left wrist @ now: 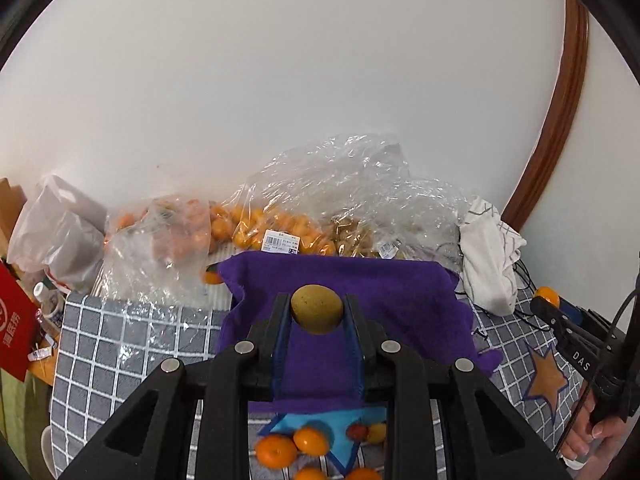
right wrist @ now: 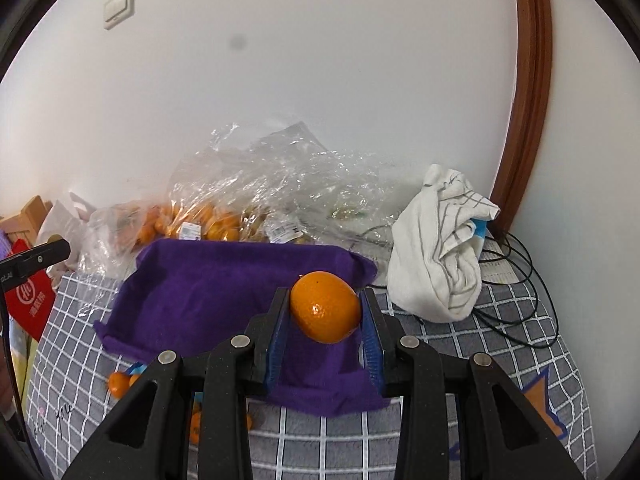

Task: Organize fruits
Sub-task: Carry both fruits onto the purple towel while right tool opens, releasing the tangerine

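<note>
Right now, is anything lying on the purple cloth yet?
Looks bare. The purple cloth shows no fruit resting on it; the orange and the brown fruit are held above it in the grippers.

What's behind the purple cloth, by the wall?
Behind the purple cloth sit clear plastic bags against the wall, with small oranges inside. A white towel sits beside them. Whatever lies beneath the bags is covered.

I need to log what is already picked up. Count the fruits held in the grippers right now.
2. A brownish-yellow fruit sits between the left gripper fingers, and an orange sits between the right gripper fingers, both above the purple cloth. Other loose fruit lies below, partly hidden.
</note>
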{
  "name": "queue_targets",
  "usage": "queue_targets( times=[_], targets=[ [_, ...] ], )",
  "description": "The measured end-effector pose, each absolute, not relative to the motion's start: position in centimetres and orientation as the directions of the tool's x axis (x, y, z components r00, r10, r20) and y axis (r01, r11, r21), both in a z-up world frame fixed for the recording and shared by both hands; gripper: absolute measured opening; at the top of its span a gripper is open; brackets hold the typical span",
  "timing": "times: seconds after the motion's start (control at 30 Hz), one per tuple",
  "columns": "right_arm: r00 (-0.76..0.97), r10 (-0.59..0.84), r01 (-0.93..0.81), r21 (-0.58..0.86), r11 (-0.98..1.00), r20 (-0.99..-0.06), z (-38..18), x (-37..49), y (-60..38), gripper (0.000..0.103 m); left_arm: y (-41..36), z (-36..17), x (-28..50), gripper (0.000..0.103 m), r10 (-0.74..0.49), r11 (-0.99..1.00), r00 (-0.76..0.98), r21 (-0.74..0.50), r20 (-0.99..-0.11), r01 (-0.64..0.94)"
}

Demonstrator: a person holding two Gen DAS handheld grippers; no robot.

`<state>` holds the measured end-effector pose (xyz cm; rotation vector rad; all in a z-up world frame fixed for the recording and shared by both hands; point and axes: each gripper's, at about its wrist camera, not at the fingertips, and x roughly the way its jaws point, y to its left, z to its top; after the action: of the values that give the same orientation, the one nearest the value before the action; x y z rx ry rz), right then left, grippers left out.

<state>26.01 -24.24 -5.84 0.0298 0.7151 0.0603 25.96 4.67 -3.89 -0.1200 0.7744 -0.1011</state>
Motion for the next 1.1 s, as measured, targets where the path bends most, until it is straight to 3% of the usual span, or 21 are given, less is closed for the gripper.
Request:
queue_targets(
  times=[0.73,1.1],
  targets=[
    [0.74,0.152,-0.078,0.14,0.987,-0.655,-9.1,35.5,-20.5,0.034,6.7,-9.1,33.1,0.025,-0.08,0.99,0.671,-0.138,-0.737,-0.035],
    [0.686,0.149,-0.087,0.123,0.989,-0.712,-12.5,38.0,-20.2,0.034,7.2,-12.7,35.9,0.025,-0.066,0.991,0.613,-0.121,-0.787,-0.049]
  ],
)
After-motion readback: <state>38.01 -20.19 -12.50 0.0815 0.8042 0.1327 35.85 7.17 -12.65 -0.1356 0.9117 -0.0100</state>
